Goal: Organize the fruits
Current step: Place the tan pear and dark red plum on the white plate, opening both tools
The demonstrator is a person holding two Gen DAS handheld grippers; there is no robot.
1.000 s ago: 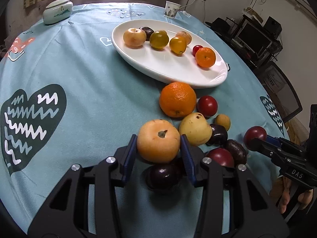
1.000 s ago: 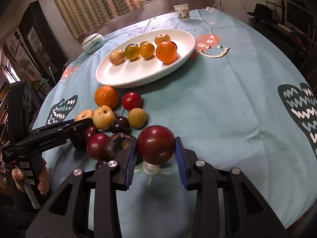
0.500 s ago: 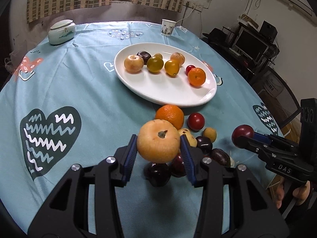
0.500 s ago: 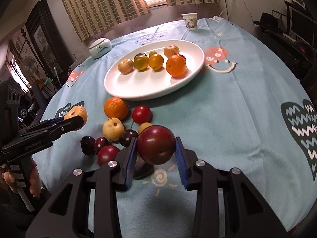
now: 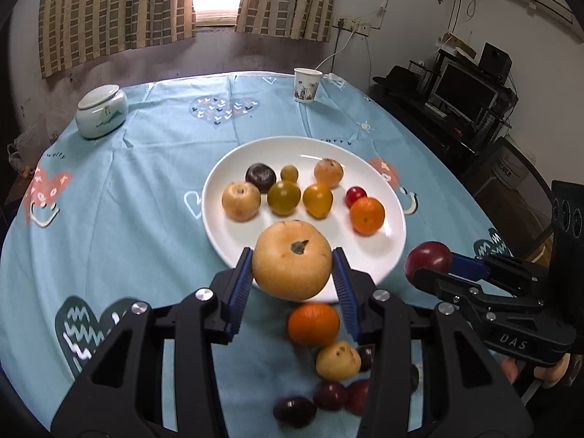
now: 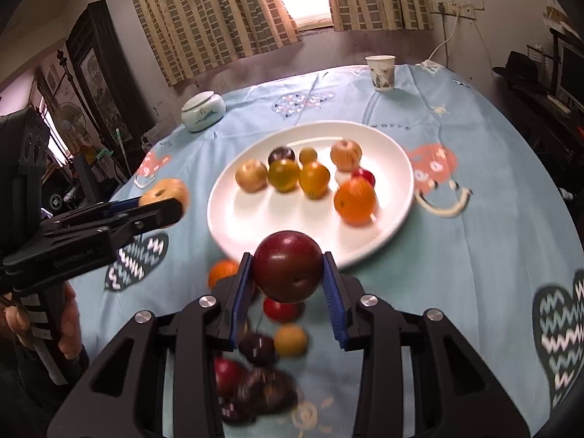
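**Both claws loaded, both headed for the plate**

Left gripper (image 5: pixel 292 273) is pinching a tan, russet-skinned pear-like fruit (image 5: pixel 292 259) between its blue pads, the pads pressed on its flanks. Right gripper (image 6: pixel 287 281) is clamped the same way on a dark red plum (image 6: pixel 287 271). Both fruits hang in the air in front of the near rim of the white plate (image 5: pixel 226 233), clear of the tablecloth (image 5: pixel 146 197).

From where I stand, the step in hand looks like the carry to the plate. Eight fruits already sit in its far half, an orange tangerine (image 5: pixel 367 214) nearest the right edge, so the open near half is the sensible landing ground. I would bring each fruit low over that bare white patch before letting go, since round fruit dropped from a height will roll into the others or off the rim. The two claws sit close side by side, so staggering the releases would keep them from knocking together.

The tan fruit is squat and nearly round; its short axis runs through the dark stem scar, which faces up and toward the left wrist camera. The plum is close to a ball, with its dimple turned toward the right wrist camera and slightly down. More plums and an orange (image 5: pixel 313 324) lie loose on the cloth below.
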